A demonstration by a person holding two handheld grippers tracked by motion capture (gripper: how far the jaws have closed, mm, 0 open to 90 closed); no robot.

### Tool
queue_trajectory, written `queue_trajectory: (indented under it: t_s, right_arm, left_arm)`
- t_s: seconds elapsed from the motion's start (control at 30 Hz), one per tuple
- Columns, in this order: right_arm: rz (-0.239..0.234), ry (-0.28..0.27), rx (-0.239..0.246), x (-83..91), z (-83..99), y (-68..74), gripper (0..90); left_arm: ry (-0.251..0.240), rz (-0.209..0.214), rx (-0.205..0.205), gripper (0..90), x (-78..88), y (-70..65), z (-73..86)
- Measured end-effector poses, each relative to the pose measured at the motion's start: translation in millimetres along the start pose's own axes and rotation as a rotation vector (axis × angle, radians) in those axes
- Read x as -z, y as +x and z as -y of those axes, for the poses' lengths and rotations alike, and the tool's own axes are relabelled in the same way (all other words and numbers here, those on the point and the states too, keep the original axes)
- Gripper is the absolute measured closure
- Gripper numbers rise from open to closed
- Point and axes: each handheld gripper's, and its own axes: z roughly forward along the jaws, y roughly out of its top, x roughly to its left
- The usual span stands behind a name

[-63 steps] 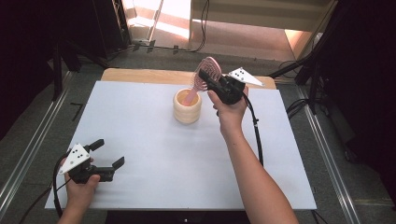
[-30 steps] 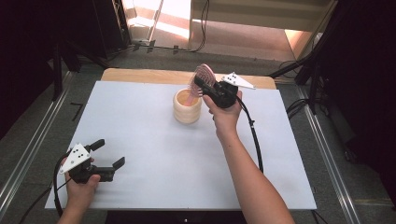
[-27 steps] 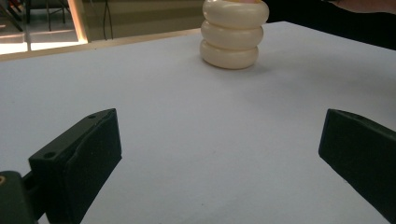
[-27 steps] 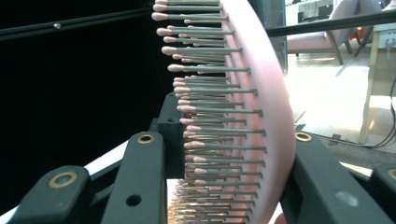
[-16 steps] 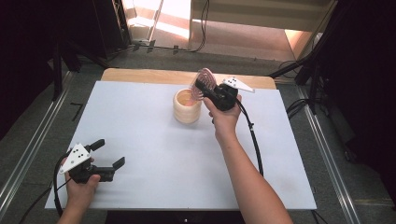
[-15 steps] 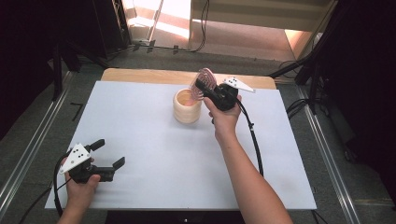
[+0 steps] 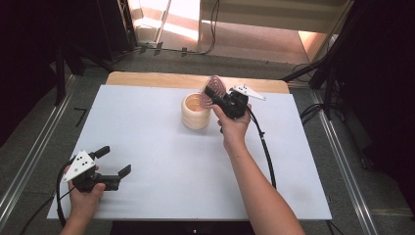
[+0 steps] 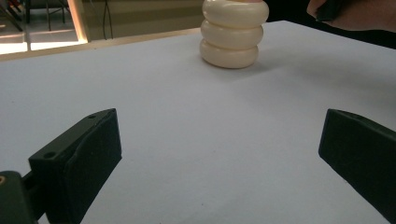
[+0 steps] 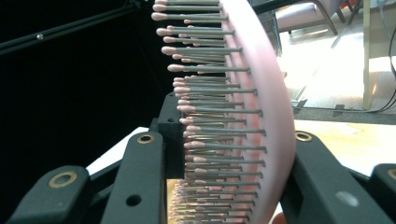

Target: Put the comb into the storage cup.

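right gripper (image 7: 215,96) clamped on pink hairbrush (image 9: 261,107), at 3 o'clock of cream holder (image 7: 195,111) | left gripper (image 7: 113,162) jaws apart, empty, 7 o'clock of table (image 7: 161,161)

text: none legible | labels: none | brands: none | numbers: none | signs: none
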Motion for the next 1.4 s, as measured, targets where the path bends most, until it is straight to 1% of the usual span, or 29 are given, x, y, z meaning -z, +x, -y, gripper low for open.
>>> queue_trajectory:
  t_s: [0.07,0.2,0.33,0.47,0.5,0.57,0.63,0.7,0.9,0.97,1.07,1.1,1.13,1.2,1.3,1.33,1.4]
  right_arm:
    - [-0.002,0.001,-0.012,-0.3,0.4,0.2,62.5]
    - [0.009,0.007,-0.026,0.4,0.3,-0.8,61.9]
    - [0.02,0.014,-0.029,3.4,0.0,-3.8,59.8]
    - [0.05,0.032,0.0,5.8,-1.0,-4.2,53.8]
    - [0.052,0.038,0.011,6.8,-1.5,-4.4,51.0]
    - [0.046,0.045,0.008,7.6,-2.1,-4.3,49.1]
    - [0.038,0.054,0.011,8.6,-2.7,-4.4,44.9]
    - [0.066,0.065,0.031,9.7,-3.6,-3.6,39.5]
    - [0.079,0.073,0.064,17.1,-6.6,-4.6,30.6]
    - [0.077,0.088,0.061,19.9,-8.0,-4.5,24.3]
    - [0.091,0.125,0.052,23.5,-10.2,-4.5,15.1]
    - [0.087,0.137,0.067,25.0,-10.2,-4.7,12.7]
    - [0.074,0.143,0.085,26.5,-10.1,-4.8,11.5]
    - [0.059,0.148,0.097,29.6,-9.8,-4.6,11.3]
    - [0.057,0.159,0.096,33.6,-8.6,-4.2,8.8]
    - [0.048,0.154,0.099,35.2,-8.1,-4.3,8.8]
    - [0.054,0.152,0.113,37.8,-7.4,-3.9,7.8]
  left_arm:
    - [0.0,-0.001,-0.001,0.0,0.0,0.0,0.0]
    - [0.002,-0.001,-0.002,0.0,0.2,-0.1,-0.1]
    - [0.003,0.0,-0.002,0.0,0.0,-0.2,-0.1]
    - [0.003,0.0,-0.001,0.0,-0.1,-0.2,-0.1]
    - [0.003,0.0,-0.001,0.0,-0.1,-0.2,-0.1]
    - [0.003,0.001,-0.003,0.0,-0.1,-0.2,-0.1]
    - [0.004,0.001,-0.003,0.0,-0.2,-0.3,-0.1]
    - [0.005,0.0,-0.003,0.0,-0.2,-0.3,-0.2]
    - [0.003,0.001,-0.004,0.0,-0.3,-0.3,-0.1]
    - [0.003,0.001,-0.005,0.0,-0.3,-0.4,-0.2]
    - [0.003,0.0,-0.004,0.0,-0.2,-0.4,-0.2]
    - [0.002,0.002,-0.003,0.0,-0.3,-0.4,-0.1]
    - [0.003,0.001,-0.005,0.0,-0.3,-0.4,-0.2]
    - [0.001,0.003,-0.004,0.0,-0.5,-0.5,-0.1]
    - [0.002,0.001,-0.004,0.0,-0.6,-0.6,-0.1]
    - [0.004,0.0,-0.005,0.0,-0.6,-0.6,-0.2]
    - [0.003,0.0,-0.005,0.0,-0.6,-0.7,-0.2]
